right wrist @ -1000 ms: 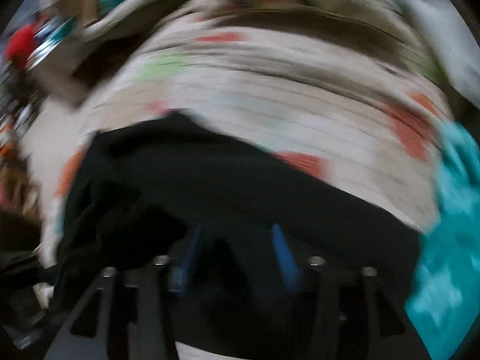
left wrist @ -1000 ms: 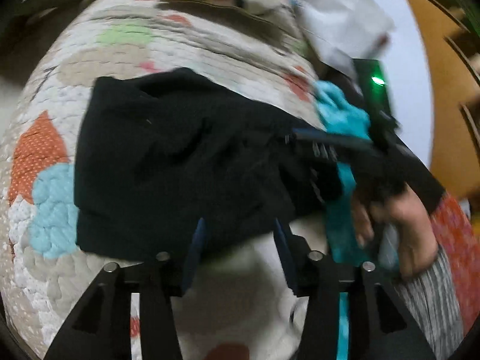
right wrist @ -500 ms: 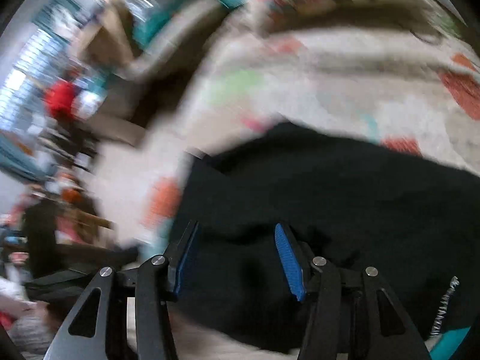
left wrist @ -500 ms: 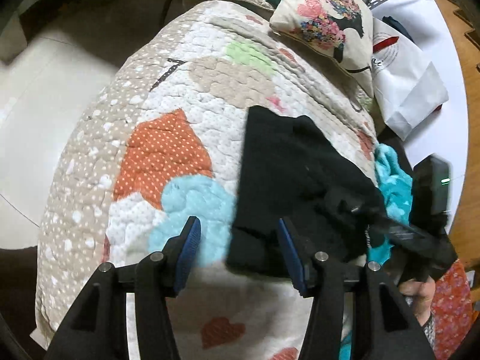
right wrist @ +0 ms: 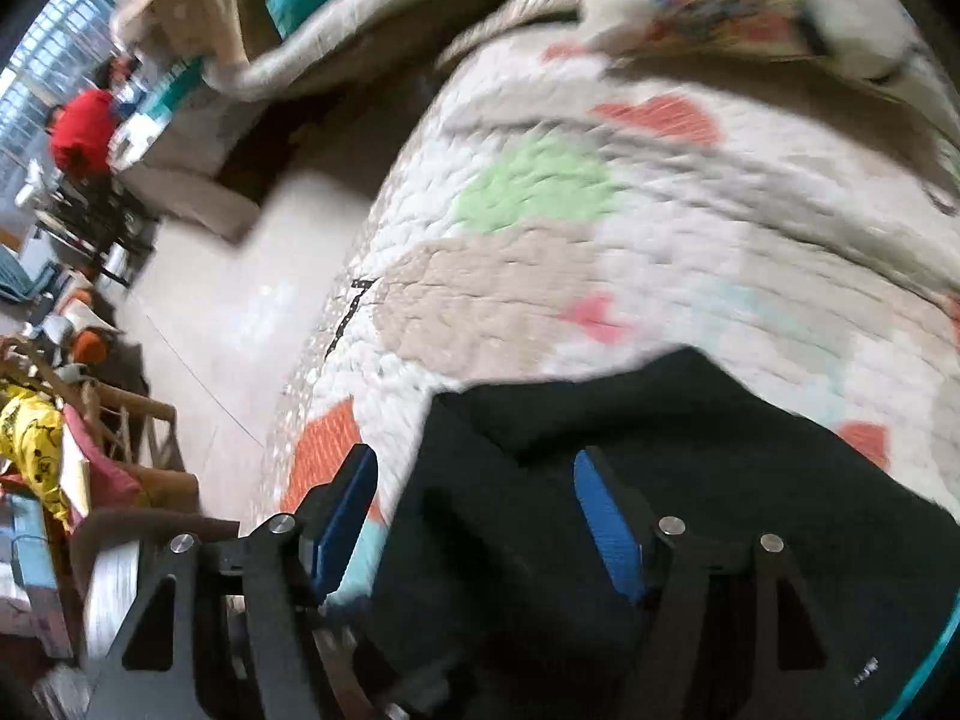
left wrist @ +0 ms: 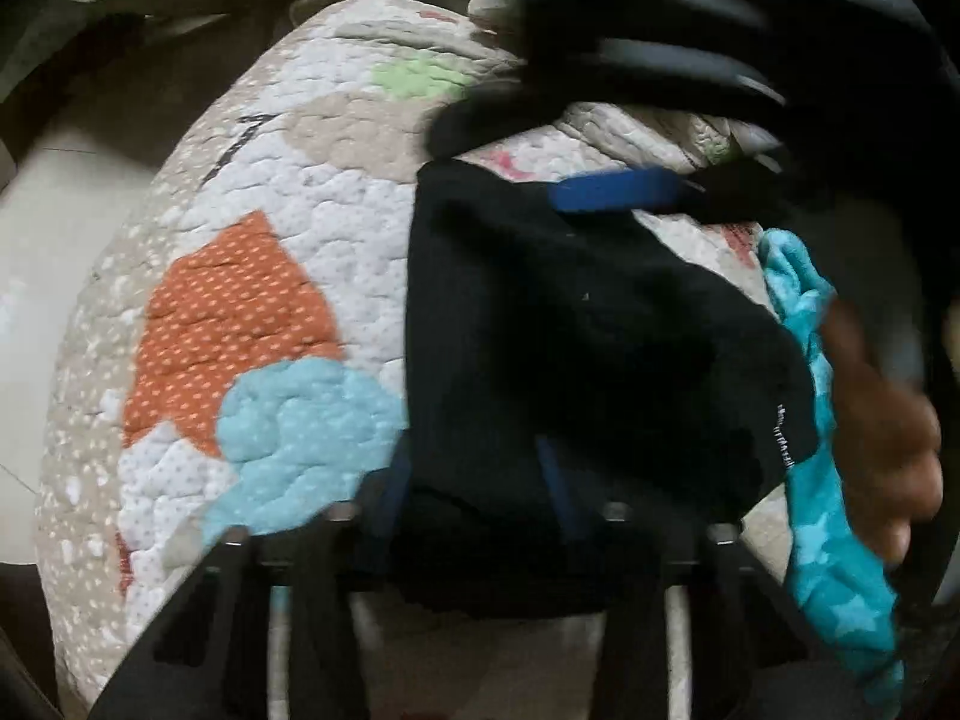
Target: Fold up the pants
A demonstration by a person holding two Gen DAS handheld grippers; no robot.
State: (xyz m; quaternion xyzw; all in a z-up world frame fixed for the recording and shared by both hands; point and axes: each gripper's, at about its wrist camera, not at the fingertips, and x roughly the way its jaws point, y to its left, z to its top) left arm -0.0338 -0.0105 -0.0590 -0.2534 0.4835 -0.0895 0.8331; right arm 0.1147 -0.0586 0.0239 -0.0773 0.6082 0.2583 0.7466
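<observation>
While the black pants lie folded on the quilted bed, my left tool closes over their near edge; my right tool opens, released.

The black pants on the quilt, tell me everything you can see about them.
The black pants are soft, matte dark fabric, folded into a compact bundle lying flat on the patchwork quilt. Small white lettering shows near one edge. A turquoise cloth lies against their right side. The left gripper is closing with the near edge between its jaws; the right gripper, opening, straddles the far corner.
</observation>
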